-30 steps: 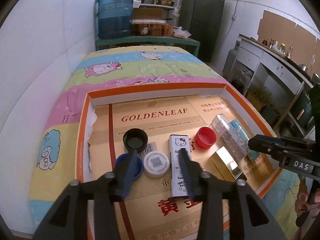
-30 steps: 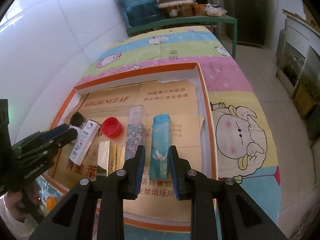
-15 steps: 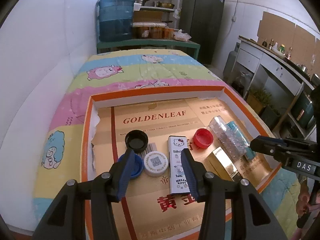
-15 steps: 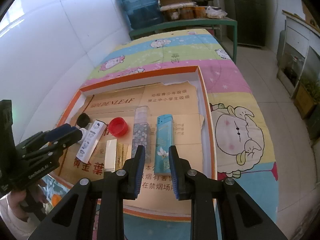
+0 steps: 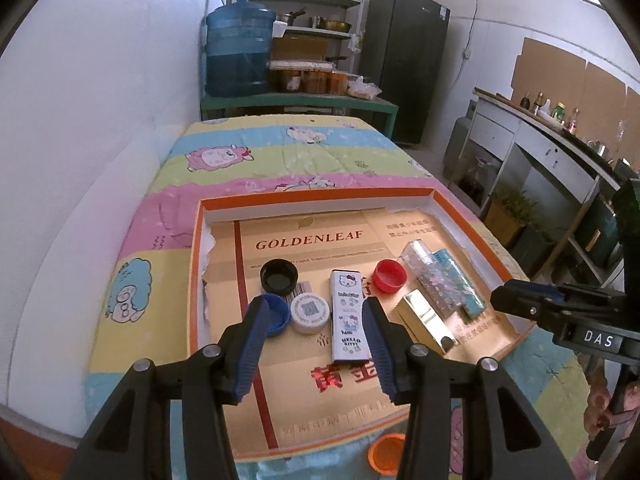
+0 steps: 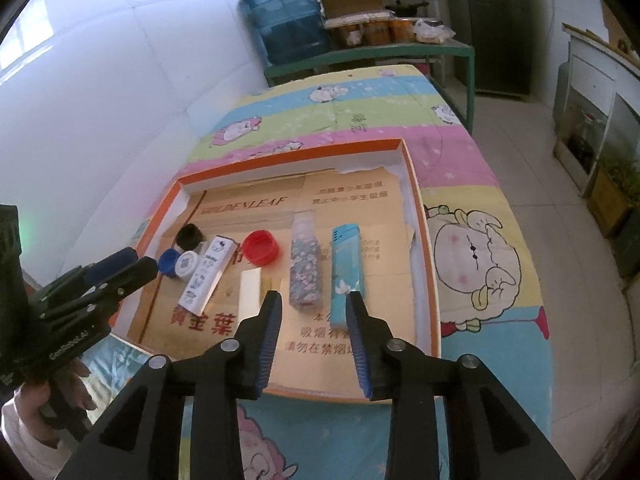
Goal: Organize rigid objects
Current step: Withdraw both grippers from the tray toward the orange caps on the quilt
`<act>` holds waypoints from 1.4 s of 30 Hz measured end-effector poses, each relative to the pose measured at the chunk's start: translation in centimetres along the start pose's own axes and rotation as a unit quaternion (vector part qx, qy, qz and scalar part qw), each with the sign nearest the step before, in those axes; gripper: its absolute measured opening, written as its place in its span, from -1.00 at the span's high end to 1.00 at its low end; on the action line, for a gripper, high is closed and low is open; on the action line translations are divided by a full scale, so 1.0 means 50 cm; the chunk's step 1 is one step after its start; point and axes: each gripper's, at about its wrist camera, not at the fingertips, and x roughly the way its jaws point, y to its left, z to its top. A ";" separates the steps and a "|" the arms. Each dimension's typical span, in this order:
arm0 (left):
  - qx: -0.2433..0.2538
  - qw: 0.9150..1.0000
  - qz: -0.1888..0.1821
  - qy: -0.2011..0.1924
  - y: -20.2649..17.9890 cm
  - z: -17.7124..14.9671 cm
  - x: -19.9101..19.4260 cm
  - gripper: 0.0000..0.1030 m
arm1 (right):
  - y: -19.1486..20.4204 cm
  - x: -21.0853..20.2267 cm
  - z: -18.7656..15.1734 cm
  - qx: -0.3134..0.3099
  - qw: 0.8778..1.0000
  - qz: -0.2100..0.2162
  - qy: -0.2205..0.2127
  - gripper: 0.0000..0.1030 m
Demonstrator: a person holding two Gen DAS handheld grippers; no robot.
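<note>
An orange-rimmed shallow box (image 5: 320, 193) (image 6: 426, 240) lined with gold cardboard holds a black cap (image 5: 279, 277), blue cap (image 5: 276, 312), white QR cap (image 5: 310, 312), Hello Kitty lighter (image 5: 348, 316) (image 6: 208, 276), red cap (image 5: 389, 276) (image 6: 260, 247), gold lighter (image 5: 428, 318) (image 6: 252, 296), floral lighter (image 5: 436, 284) (image 6: 306, 268) and teal lighter (image 5: 460, 280) (image 6: 347, 276). My left gripper (image 5: 314, 314) is open and empty above the caps and Hello Kitty lighter. My right gripper (image 6: 314, 300) is open and empty, above the near ends of the floral and teal lighters.
The box lies on a cartoon-print quilt (image 5: 280, 156) beside a white wall at the left. An orange cap (image 5: 386, 454) lies on the quilt outside the box's near rim. A water jug (image 5: 238, 52) and a green shelf stand beyond the quilt.
Both grippers have pulled back and up from the box, and both have opened wider. The right gripper left the teal lighter lying in the box. The objects stay in place.
</note>
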 end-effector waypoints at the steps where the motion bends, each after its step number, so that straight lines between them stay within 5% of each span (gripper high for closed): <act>1: 0.000 1.000 0.000 -0.001 0.000 -0.002 -0.006 0.06 | 0.003 -0.003 -0.002 -0.001 1.000 0.000 -0.001 0.34; 42: -0.041 0.998 -0.002 -0.050 0.018 -0.145 -0.259 0.06 | 0.154 -0.142 -0.179 -0.045 0.999 0.023 0.009 0.33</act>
